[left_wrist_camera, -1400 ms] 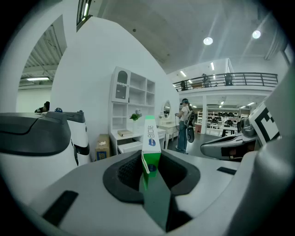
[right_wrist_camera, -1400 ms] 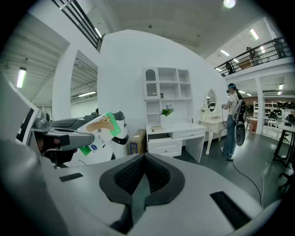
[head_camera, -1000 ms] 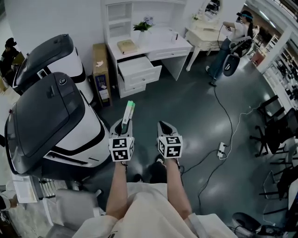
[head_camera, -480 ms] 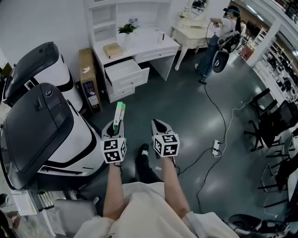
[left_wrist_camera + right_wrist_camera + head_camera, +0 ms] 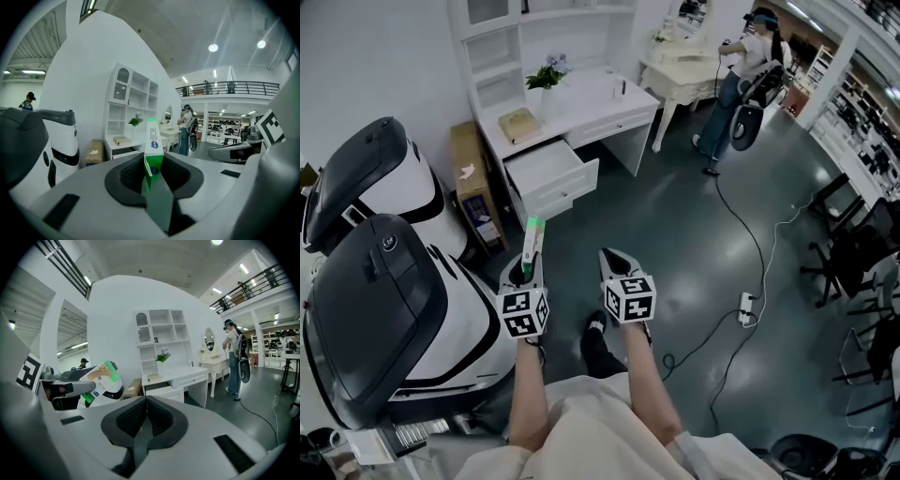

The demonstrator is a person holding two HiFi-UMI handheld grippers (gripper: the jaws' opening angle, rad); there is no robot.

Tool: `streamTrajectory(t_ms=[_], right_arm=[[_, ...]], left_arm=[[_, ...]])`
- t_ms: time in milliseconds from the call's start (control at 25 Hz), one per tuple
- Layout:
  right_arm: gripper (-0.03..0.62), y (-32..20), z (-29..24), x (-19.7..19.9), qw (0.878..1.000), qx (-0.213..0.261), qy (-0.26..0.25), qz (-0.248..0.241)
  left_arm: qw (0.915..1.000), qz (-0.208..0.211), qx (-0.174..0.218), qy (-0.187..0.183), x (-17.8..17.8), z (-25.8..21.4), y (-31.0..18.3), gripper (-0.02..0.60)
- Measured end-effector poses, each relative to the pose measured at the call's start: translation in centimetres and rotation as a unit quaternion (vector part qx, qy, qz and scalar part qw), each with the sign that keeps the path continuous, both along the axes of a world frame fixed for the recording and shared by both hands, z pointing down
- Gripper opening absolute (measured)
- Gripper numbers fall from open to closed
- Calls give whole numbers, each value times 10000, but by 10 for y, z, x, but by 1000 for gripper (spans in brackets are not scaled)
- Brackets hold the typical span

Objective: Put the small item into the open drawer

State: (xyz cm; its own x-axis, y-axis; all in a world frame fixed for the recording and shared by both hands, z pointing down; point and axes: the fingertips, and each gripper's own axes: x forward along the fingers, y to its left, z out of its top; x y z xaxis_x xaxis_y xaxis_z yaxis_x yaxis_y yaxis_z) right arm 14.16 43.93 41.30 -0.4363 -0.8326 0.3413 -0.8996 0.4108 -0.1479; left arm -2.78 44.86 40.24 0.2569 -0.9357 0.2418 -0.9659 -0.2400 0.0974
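Seemingly toothpaste box (image 5: 100, 375) in left tongs (image 5: 152, 161); broad face only right gripper view.

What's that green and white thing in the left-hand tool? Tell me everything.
A slim, long box, cardboard by the look: white sides, green ends, a blue logo. The left gripper clamps its lower end, so it sticks out forward beyond the jaws, in the air above the floor. Nothing else touches it.
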Motion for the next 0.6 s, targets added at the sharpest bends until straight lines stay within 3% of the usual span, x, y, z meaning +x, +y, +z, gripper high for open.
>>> streamTrajectory(t_ms=[200,600], right_arm=[[26,-52,3,-2,9998,-138,-104,-16],[26,-163,28,-9,9983,-460,219,-288]], left_arm=[[9999,9,-103,-36,1,3,-48,103],[9975,-437,-376,418,-21,26,-156,103]])
